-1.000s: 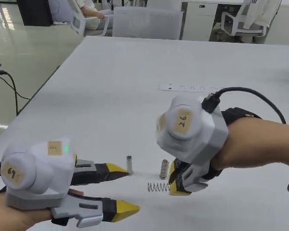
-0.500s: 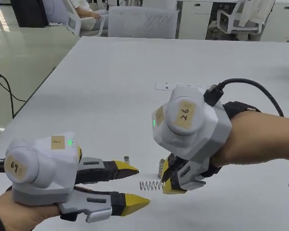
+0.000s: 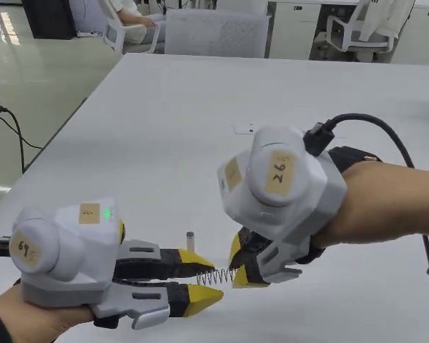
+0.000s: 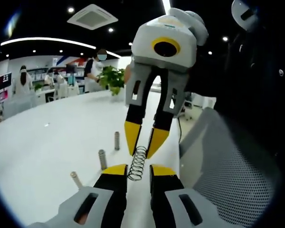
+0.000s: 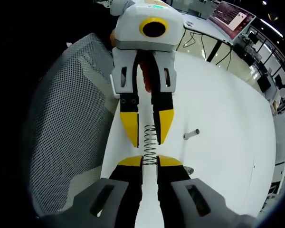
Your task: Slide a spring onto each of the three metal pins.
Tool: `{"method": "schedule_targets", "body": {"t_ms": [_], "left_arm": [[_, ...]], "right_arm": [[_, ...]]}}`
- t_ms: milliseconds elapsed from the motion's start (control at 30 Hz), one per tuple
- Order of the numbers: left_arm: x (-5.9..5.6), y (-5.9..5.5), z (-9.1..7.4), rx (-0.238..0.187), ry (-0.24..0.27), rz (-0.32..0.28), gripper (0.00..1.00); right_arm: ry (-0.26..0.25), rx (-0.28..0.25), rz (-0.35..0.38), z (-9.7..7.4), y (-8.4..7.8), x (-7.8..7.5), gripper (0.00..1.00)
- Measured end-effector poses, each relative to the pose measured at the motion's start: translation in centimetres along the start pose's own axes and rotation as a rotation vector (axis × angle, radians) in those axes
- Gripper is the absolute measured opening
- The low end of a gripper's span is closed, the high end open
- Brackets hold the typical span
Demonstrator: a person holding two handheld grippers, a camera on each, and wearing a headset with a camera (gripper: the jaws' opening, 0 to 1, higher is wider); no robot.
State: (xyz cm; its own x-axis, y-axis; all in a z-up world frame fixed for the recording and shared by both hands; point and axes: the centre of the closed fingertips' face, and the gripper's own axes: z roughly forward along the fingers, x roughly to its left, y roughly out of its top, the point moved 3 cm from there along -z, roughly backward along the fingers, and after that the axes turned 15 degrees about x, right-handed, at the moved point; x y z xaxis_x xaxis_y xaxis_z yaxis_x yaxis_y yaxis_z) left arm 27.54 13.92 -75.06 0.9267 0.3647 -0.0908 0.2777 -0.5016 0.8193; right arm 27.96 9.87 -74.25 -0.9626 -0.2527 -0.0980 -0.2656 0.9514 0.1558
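Near the front edge of the table (image 3: pixel 200 128), the person holds both grippers low and nose to nose, with one spring (image 3: pixel 216 275) spanning between them, off the surface as far as I can tell.

On the left, the left gripper (image 3: pixel 199 280) lies flat. Its jaws stand a little apart, one on each side of the free end of the spring. I see a gap there, so it is not pinching. I think it is placed so to receive or steady this end, because so thin a coil bends easily.

Beyond its jaws, in the left gripper view, three pins stand upright in a row. The near pin (image 4: pixel 76 179) and the far pin (image 4: pixel 117 140) look bare. The middle pin (image 4: pixel 102 159) looks ribbed, as if it already carries its spring. By my judgement, one of three is done.

To the right, the right gripper (image 3: pixel 239 270) points down and toward the left one, and its jaws are closed on the other end of the spring. Gripping at the very end leaves most of the coil free, which it will need for going over a pin. The spring is over no pin now. The pins stand just beside it, on the side away from the person.
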Motion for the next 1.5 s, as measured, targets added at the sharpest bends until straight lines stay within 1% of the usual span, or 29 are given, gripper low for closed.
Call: {"method": "schedule_targets", "body": {"t_ms": [167, 333, 500, 633, 767, 867, 1000, 1067, 1167, 1300, 1500], "left_arm": [[-0.1, 0.0, 0.0, -0.002, -0.007, 0.002, 0.04], [-0.3, 0.1, 0.1, -0.005, -0.013, 0.005, 0.03], [-0.3, 0.0, 0.0, -0.007, -0.021, 0.001, 0.03], [-0.4, 0.3, -0.1, -0.021, -0.025, 0.0, 0.03], [-0.6, 0.7, -0.3, -0.044, -0.031, 0.002, 0.03], [-0.7, 0.7, -0.3, -0.045, -0.036, 0.004, 0.03], [-0.6, 0.7, -0.3, -0.047, -0.03, 0.003, 0.03], [-0.5, 0.6, -0.3, -0.039, -0.024, 0.009, 0.03], [-0.5, 0.4, -0.1, -0.028, -0.019, 0.015, 0.03], [-0.4, 0.3, -0.1, -0.024, -0.014, 0.019, 0.03], [-0.5, 0.2, 0.1, -0.012, -0.013, 0.028, 0.03]], "right_arm": [[-0.003, 0.003, -0.019, 0.0, 0.0, 0.0, 0.07], [-0.007, 0.005, -0.024, 0.0, -0.1, 0.1, 0.08], [0.005, -0.002, -0.001, 0.0, -0.1, 0.1, 0.08], [0.023, -0.013, 0.024, 0.3, -0.1, 0.2, 0.12], [0.027, -0.005, 0.032, 0.8, -0.3, 0.2, 0.11], [0.028, -0.009, 0.039, 0.8, -0.3, 0.2, 0.09], [0.022, -0.014, 0.043, 0.6, -0.3, 0.1, 0.08], [0.016, -0.02, 0.042, 0.2, -0.1, 0.1, 0.08], [0.007, -0.031, 0.038, -0.5, 0.2, 0.0, 0.08], [-0.008, -0.047, 0.037, -1.1, 0.8, -0.1, 0.09], [-0.01, -0.069, 0.033, -1.6, 1.7, 0.0, 0.09]]}}
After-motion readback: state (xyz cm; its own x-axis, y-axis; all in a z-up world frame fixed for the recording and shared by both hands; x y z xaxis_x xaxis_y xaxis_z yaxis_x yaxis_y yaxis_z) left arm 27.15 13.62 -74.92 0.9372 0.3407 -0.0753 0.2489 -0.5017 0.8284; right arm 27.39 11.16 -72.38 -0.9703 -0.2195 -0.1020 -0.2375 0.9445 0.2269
